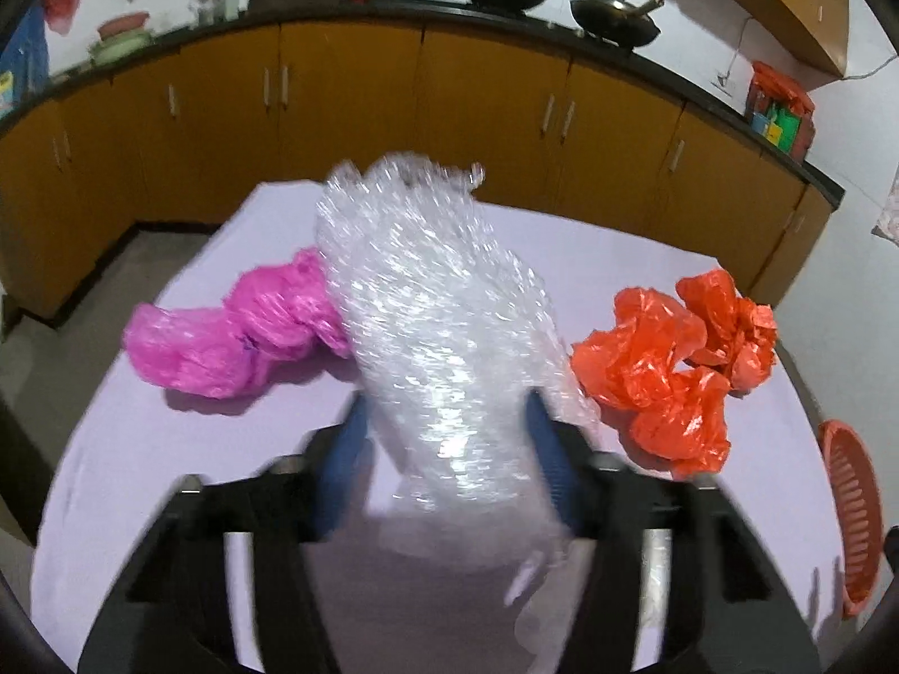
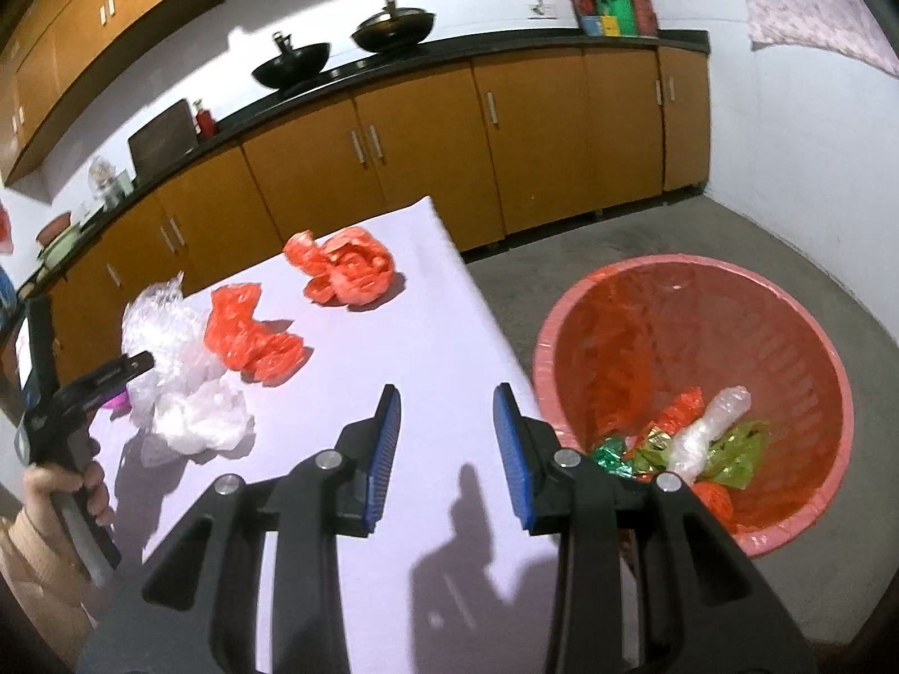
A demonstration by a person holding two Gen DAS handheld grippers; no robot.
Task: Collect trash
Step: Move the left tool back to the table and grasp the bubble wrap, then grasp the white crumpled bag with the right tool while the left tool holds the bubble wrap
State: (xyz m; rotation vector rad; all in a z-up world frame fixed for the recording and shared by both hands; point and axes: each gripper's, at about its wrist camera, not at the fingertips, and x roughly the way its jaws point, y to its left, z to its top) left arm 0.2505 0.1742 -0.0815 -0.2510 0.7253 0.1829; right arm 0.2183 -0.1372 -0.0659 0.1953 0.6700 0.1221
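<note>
1. A crumpled piece of bubble wrap [image 1: 444,337] is being pinched between the blue pads of the left gripper [image 1: 449,449]; it is standing up from the jaws, over the middle of the table [image 1: 140,477].
2. A pink plastic bag [image 1: 236,331] is lying just to the left of the wrap, and an orange plastic bag [image 1: 668,365] is lying near its right, close to the right edge of the table.
3. A second orange bag [image 2: 348,269] is seen from the right wrist view near the far corner of the table.
4. The right gripper [image 2: 446,449] is being held with its jaws spread and nothing between them, above the right edge of the table, where the surface is bare.
5. The red basket [image 2: 798,337] is standing on the floor just beside this edge, with some trash already lying inside.
6. Open floor is seen between the basket and the kitchen cabinets [image 2: 427,157].
</note>
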